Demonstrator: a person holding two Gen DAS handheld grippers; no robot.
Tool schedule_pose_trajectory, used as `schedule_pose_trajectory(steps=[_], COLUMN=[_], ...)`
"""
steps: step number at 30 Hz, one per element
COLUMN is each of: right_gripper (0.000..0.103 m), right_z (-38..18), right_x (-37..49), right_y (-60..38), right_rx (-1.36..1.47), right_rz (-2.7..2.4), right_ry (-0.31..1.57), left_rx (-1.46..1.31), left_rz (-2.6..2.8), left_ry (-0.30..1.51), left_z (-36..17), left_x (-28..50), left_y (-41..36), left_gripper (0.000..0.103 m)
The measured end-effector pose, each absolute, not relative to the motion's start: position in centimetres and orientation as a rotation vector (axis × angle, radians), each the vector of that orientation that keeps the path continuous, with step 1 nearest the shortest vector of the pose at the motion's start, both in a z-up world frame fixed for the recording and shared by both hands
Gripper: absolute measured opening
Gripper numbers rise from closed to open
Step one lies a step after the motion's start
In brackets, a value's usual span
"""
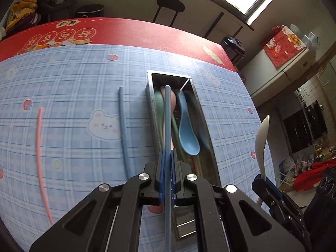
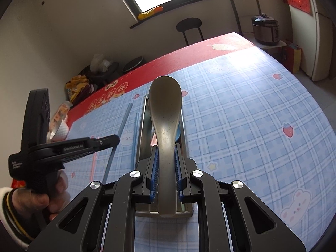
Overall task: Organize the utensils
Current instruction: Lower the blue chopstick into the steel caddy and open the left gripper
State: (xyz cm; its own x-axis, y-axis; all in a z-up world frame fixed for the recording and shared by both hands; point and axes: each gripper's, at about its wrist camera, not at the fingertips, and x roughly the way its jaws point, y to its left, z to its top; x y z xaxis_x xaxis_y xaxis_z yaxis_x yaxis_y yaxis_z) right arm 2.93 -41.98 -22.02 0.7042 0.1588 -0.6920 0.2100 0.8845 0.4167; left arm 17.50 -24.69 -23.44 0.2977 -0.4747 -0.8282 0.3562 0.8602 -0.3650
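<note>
My left gripper (image 1: 167, 153) is shut on a blue chopstick (image 1: 167, 115), which it holds over a long metal tray (image 1: 170, 74). In the tray lie a blue spoon (image 1: 188, 134), a pink spoon (image 1: 173, 99) and a green spoon (image 1: 158, 105). A second blue chopstick (image 1: 124, 130) and a pink chopstick (image 1: 40, 157) lie on the mat to the tray's left. My right gripper (image 2: 166, 147) is shut on the handle of a pale speckled spoon (image 2: 166, 109), above the tray's near end (image 2: 145, 126). The left gripper (image 2: 116, 139) shows at the left of the right wrist view.
A blue plaid mat (image 2: 241, 115) lies over a red tablecloth (image 1: 126, 31). The table's edge runs close on the tray's right. A black stool (image 1: 170, 5) and a rice cooker (image 2: 265, 29) stand beyond the table. A person's hand (image 2: 52, 199) holds the left gripper.
</note>
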Motion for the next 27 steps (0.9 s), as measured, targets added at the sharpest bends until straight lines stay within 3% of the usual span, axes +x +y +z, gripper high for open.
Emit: schedule_pose_trajectory(steps=[18, 27], right_gripper=[0.015, 0.014], right_z=[-22.1, -21.9], right_x=[1.5, 1.3], right_y=[-44.9, -44.0], right_rx=[0.484, 0.509], right_rz=[-0.087, -0.080], right_ry=[0.819, 0.805], left_rx=[-0.094, -0.081], left_rz=[-0.538, -0.588], left_ry=[1.209, 1.140], left_z=[-27.6, -24.7], left_x=[20.7, 19.9], left_y=[-30.2, -28.2], left_gripper=[0.006, 0.007])
